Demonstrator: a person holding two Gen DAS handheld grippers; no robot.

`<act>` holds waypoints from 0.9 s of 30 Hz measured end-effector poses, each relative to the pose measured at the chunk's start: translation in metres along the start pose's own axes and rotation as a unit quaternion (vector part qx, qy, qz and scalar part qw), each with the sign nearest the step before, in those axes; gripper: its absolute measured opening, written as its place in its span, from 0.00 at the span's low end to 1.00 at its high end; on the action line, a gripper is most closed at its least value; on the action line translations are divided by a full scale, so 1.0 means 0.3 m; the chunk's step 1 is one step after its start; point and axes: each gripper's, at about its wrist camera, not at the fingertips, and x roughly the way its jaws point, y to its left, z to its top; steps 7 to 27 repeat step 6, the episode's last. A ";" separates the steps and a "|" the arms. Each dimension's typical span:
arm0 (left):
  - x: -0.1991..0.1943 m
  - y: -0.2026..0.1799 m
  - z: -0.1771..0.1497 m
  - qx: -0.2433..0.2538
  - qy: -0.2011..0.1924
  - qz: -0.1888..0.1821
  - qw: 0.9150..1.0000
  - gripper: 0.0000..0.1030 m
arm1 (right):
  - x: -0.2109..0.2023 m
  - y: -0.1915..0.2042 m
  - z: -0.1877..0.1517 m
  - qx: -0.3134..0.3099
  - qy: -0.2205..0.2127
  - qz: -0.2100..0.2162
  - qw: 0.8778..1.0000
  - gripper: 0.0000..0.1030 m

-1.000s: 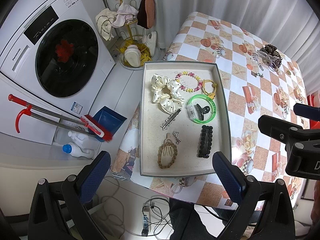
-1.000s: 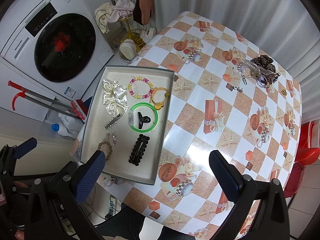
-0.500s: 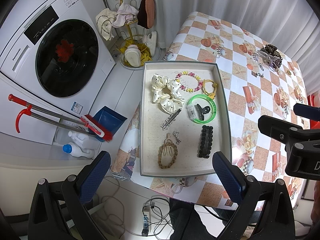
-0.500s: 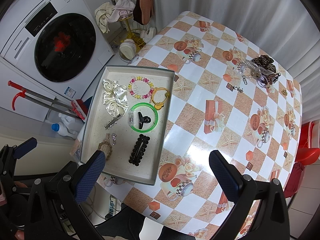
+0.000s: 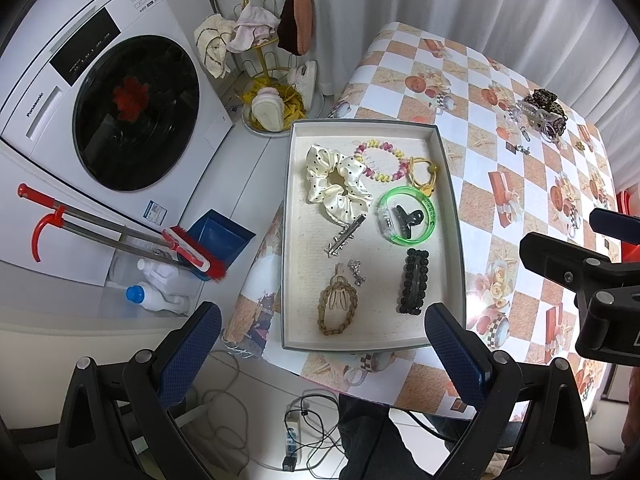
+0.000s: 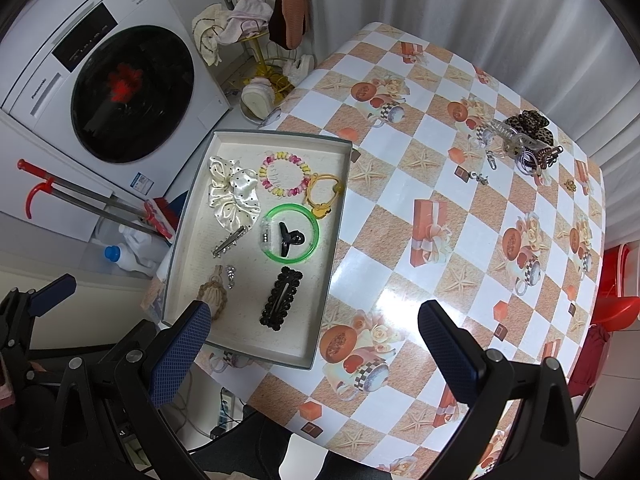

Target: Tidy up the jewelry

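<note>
Eight or so pieces are already laid in the tray (image 6: 338, 216): a polka-dot scrunchie (image 6: 232, 196), a bead bracelet (image 6: 285, 174), a green bangle (image 6: 291, 232) ringing a black claw clip (image 6: 290, 237), and a black beaded barrette (image 6: 281, 298). A loose heap (image 6: 520, 142) is left well apart at the far corner of the table (image 6: 400, 248). The left gripper (image 5: 320, 350) and right gripper (image 6: 310, 346) are held spread and empty above the near edge. The step in hand is judged a pause between placements; next, a reach across to the heap is called for.
</note>
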 end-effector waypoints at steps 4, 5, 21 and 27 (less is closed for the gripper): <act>0.002 0.011 -0.010 0.002 -0.003 -0.002 1.000 1.00 | 0.000 0.000 -0.001 0.000 0.000 0.000 1.000 1.00; 0.003 0.018 -0.013 0.002 -0.003 -0.003 1.000 1.00 | 0.000 0.001 -0.001 0.000 0.000 0.000 1.000 1.00; 0.004 0.018 -0.013 0.002 -0.003 -0.002 1.000 1.00 | -0.001 0.000 -0.001 0.000 0.000 0.000 1.000 1.00; 0.004 0.018 -0.013 0.002 -0.003 -0.002 1.000 1.00 | -0.001 0.000 -0.001 0.000 0.000 0.000 1.000 1.00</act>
